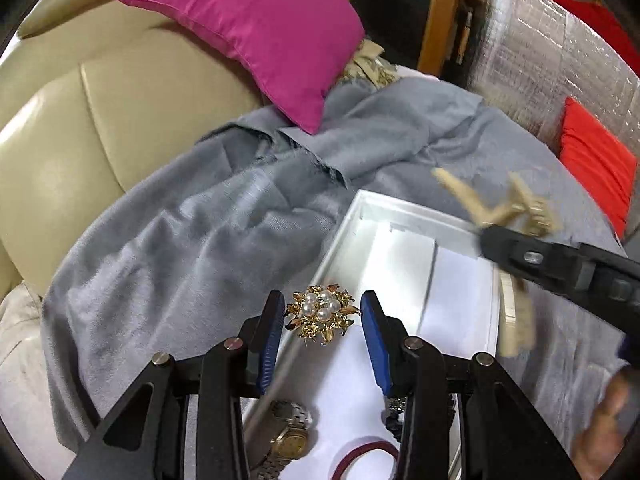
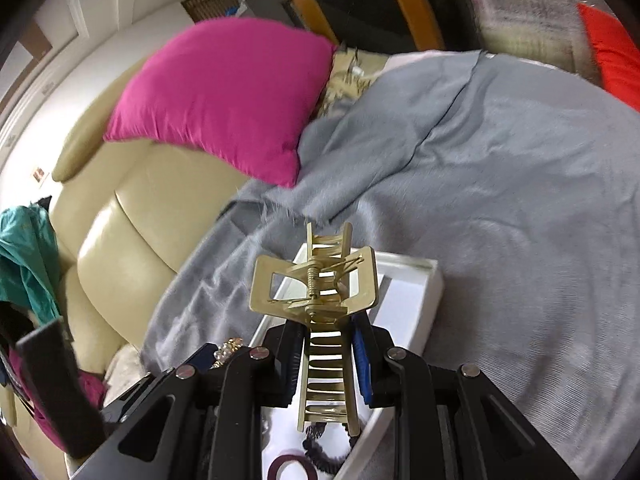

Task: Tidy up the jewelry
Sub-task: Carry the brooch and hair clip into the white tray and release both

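Note:
A white tray (image 1: 460, 288) lies on a grey blanket (image 1: 200, 240). A gold brooch with pearls (image 1: 322, 314) rests on the tray's left rim, between the open fingers of my left gripper (image 1: 323, 312), which do not touch it. A metal watch (image 1: 286, 436) and a maroon ring-shaped band (image 1: 366, 452) lie in the tray near me. My right gripper (image 2: 327, 344) is shut on a gold hair claw clip (image 2: 320, 292) and holds it above the tray (image 2: 424, 292). That clip (image 1: 500, 204) shows blurred in the left wrist view, at the right gripper's tip (image 1: 496, 236).
The blanket covers a cream leather sofa (image 1: 100, 120) with a magenta cushion (image 1: 248, 32). A red cushion (image 1: 596, 160) lies at the right. A wooden cabinet (image 1: 400, 12) stands behind. Teal clothing (image 2: 24, 256) hangs at the sofa's left end.

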